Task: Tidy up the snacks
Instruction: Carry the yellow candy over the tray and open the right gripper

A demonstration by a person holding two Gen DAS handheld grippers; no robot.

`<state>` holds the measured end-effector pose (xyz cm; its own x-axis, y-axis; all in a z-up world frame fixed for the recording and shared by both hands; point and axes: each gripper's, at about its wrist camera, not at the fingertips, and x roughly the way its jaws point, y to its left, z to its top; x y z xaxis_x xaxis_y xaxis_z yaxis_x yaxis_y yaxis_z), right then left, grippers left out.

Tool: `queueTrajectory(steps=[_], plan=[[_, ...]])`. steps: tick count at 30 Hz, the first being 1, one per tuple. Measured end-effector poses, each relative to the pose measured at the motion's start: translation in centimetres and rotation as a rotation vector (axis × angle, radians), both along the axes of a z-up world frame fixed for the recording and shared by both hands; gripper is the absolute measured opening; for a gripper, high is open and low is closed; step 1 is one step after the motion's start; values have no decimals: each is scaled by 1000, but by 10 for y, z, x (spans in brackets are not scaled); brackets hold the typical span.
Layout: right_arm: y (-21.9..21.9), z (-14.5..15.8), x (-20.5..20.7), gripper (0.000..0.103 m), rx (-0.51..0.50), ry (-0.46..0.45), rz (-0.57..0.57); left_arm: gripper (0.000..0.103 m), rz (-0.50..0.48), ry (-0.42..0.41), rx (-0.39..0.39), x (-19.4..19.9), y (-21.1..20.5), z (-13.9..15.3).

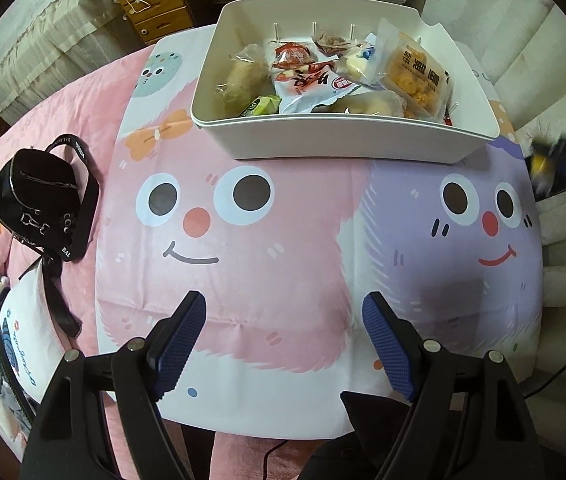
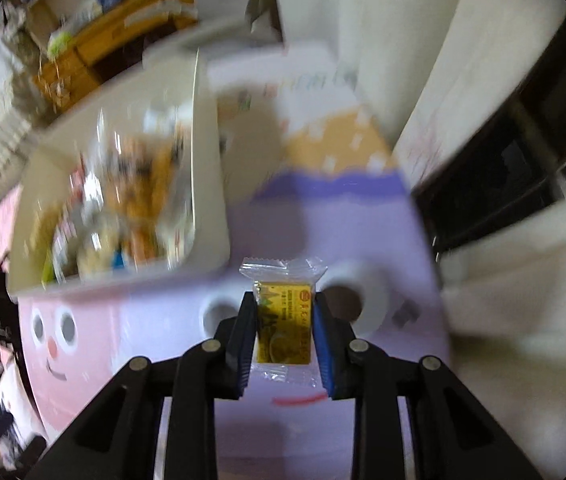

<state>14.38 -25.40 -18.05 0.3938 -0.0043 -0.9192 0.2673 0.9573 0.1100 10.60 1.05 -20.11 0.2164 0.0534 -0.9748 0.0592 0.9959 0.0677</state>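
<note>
Ahead, on cartoon-face tablecloth (image 1: 243,264): white bin (image 1: 323,140), heaped with wrapped snacks. Among them a red-and-white packet (image 1: 315,86), a green packet (image 1: 261,105), a clear pack of golden pieces (image 1: 417,74), clear-wrapped pastries (image 1: 243,76). Beside the cloth, to the left, on pink bedding: black bag (image 1: 39,200) with strap.

Left gripper (image 1: 283,344) spread wide, nothing between its blue pads, hovering above the cloth short of the bin.

Right gripper (image 2: 285,336) clamped on yellow snack packet (image 2: 283,326), held above the purple part of the cloth, right of the bin (image 2: 207,184). Long axis along the fingers, one crimped clear end pointing forward past the tips, the other back toward the camera.

Only in the right wrist view: the held packet, sharp against a motion-blurred room. Only in the left wrist view: bin contents in clear detail, plus a blurred yellow-and-dark shape (image 1: 543,164) at the far right edge, not identifiable.
</note>
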Motion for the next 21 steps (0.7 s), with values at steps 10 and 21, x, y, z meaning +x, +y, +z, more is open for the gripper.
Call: queueTrajectory(steps=[10,21], plan=[[18,67,34,26,61,-372,178,79,6,-25,11,-3,-1,11],[62,61,19,69,163,-428,328,79,-6,-91,-23,-2,-1,30]])
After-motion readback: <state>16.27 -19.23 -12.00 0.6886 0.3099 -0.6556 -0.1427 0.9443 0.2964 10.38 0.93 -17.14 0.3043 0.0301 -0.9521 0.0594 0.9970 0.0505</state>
